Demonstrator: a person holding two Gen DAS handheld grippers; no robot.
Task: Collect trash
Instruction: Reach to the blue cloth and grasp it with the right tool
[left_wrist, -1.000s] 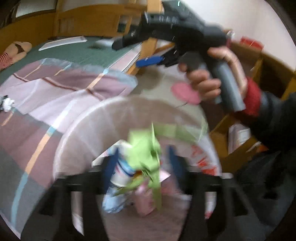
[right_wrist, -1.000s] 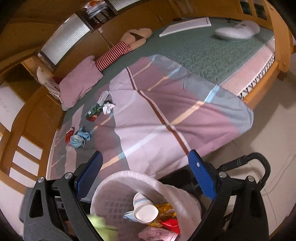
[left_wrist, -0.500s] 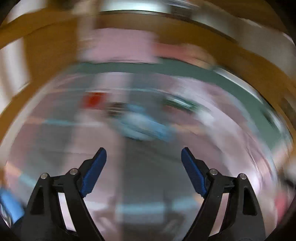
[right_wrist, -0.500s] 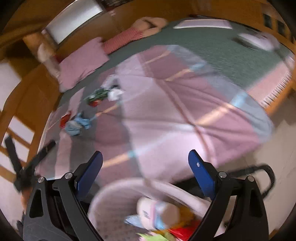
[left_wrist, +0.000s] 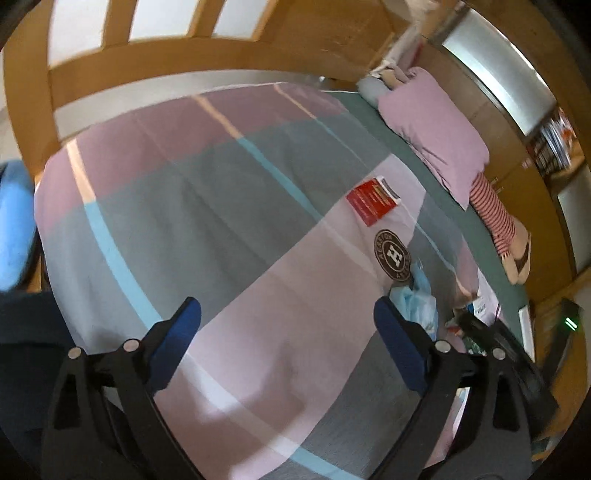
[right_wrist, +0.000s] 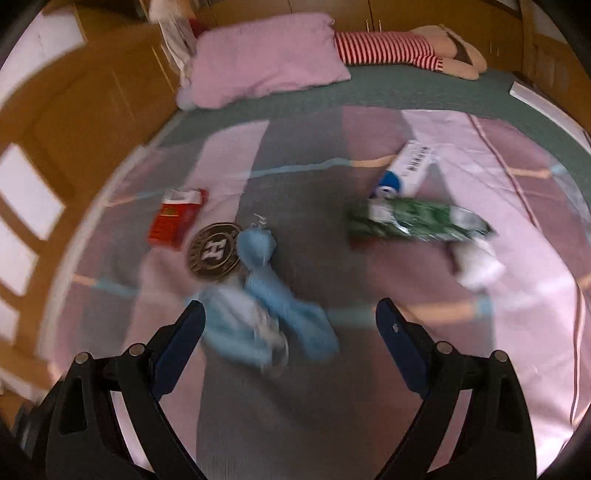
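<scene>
A crumpled pale-blue plastic bag (right_wrist: 266, 317) lies on the pink-and-grey striped bedspread (right_wrist: 369, 406), just ahead of the right gripper (right_wrist: 290, 325), whose fingers are spread wide and empty; its long axis runs diagonally, away and leftward; the left gripper (left_wrist: 288, 325), equally wide and empty, sits farther off, with the bag to its right; motion blur smears the bag's edges; a red cardboard packet (right_wrist: 177, 218) and a green foil wrapper (right_wrist: 413, 219) lie beyond.

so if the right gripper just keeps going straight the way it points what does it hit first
Most likely the crumpled light blue plastic bag, lying on the quilt between the open fingers of the right gripper; blur makes depth uncertain.
</scene>
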